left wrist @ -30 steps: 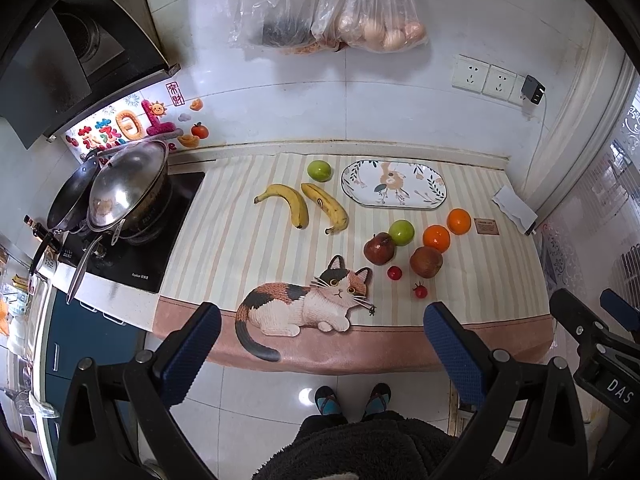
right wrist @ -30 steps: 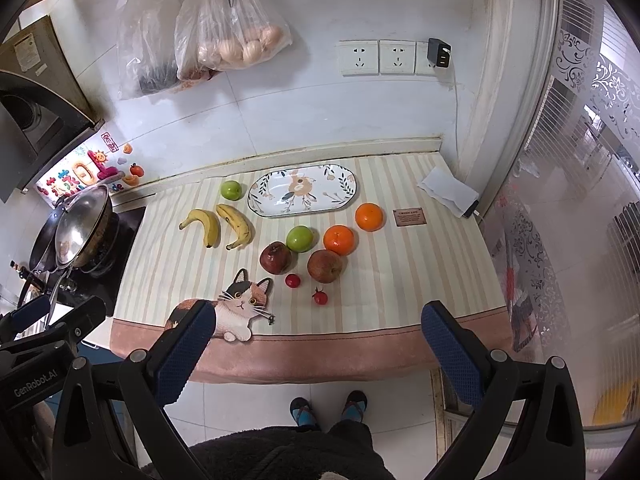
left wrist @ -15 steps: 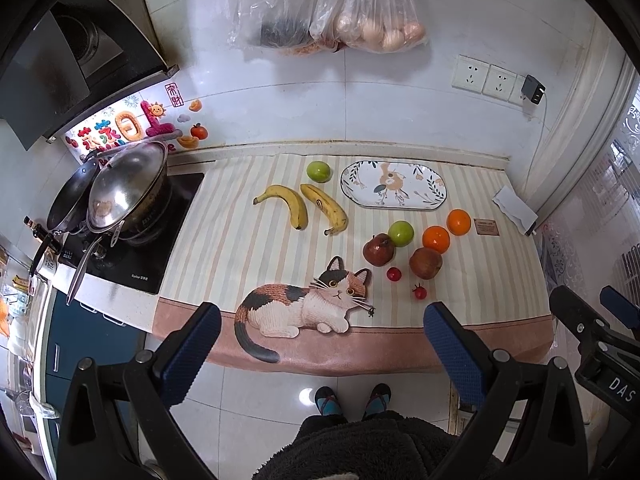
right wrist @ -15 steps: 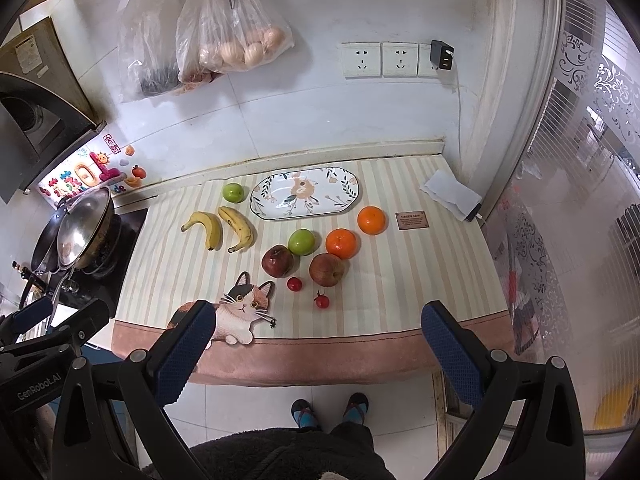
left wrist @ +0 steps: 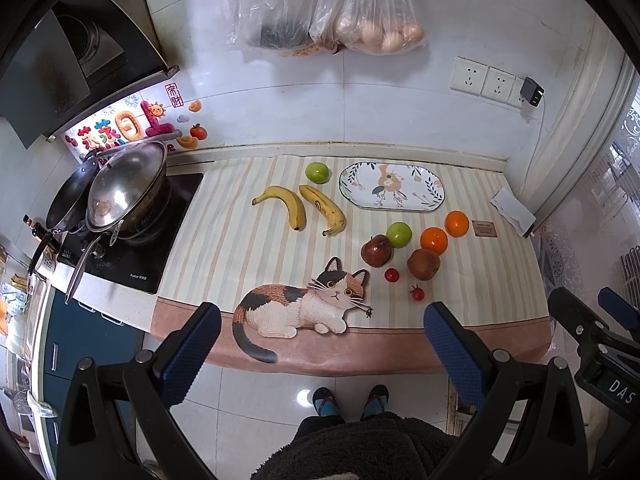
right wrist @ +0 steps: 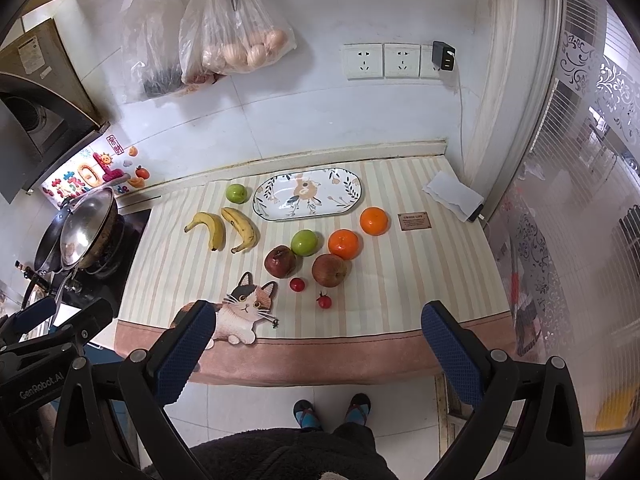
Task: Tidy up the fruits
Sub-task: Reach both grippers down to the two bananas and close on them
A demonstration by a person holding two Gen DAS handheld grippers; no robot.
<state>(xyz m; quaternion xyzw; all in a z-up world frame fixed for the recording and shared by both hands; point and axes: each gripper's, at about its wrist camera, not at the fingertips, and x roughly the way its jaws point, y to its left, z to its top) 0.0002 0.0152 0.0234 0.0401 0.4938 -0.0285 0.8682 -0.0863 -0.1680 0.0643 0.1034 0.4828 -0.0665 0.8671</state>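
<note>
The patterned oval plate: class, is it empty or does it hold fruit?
Empty. The plate shows only its printed pattern; every fruit lies on the striped mat around it.

- We are in a home kitchen: a wok sits on a black cooktop under a range hood.
- We see tiled walls, wall sockets, hanging plastic bags, and a striped counter mat.
</note>
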